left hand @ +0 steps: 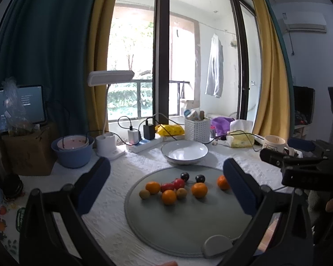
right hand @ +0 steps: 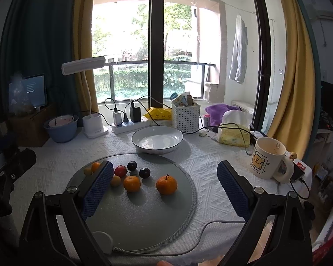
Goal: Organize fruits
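While fruits (left hand: 169,188) sit on the grey mat (left hand: 184,228), left gripper (left hand: 166,190) and right gripper (right hand: 164,188) gape wide, empty.

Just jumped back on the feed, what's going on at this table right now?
A person holds both grippers open over the round grey mat, and neither grips anything. The left gripper and right gripper both face the loose fruit on the mat: four oranges, two red fruits, two dark plums and two small tan fruits. The white bowl behind the mat is empty, so no fruit looks sorted yet.
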### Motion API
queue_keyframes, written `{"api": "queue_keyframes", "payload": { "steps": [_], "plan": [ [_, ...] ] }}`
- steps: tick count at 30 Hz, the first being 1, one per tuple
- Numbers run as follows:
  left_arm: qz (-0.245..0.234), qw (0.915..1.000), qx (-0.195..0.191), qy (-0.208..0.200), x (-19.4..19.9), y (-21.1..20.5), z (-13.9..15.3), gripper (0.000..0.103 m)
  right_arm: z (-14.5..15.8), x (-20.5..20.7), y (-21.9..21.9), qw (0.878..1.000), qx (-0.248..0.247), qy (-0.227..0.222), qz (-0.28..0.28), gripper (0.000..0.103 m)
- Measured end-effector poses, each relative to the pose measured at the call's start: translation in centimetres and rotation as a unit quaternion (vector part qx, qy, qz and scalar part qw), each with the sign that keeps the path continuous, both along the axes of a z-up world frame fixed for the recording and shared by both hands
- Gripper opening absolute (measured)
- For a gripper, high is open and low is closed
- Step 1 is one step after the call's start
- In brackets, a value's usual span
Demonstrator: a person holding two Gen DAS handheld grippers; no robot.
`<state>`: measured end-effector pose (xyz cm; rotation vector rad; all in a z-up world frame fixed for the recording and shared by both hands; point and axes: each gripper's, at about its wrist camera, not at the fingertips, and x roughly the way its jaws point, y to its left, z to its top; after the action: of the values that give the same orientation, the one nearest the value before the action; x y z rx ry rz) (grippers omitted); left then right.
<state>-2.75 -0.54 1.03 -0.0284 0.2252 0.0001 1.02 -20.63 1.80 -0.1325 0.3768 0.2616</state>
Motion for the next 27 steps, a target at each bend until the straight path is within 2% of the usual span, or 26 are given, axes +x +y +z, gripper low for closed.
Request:
{"api": "queue_keyframes", "payload": {
  "steps": [27],
  "plan": [
    [0.003,1.0,-0.002,-0.001,-0.14,-0.33,0.02,0.102,-0.22,-0.2,0.41,1.0,0.0,-0.002,-0.001,0.097]
  ]
}}
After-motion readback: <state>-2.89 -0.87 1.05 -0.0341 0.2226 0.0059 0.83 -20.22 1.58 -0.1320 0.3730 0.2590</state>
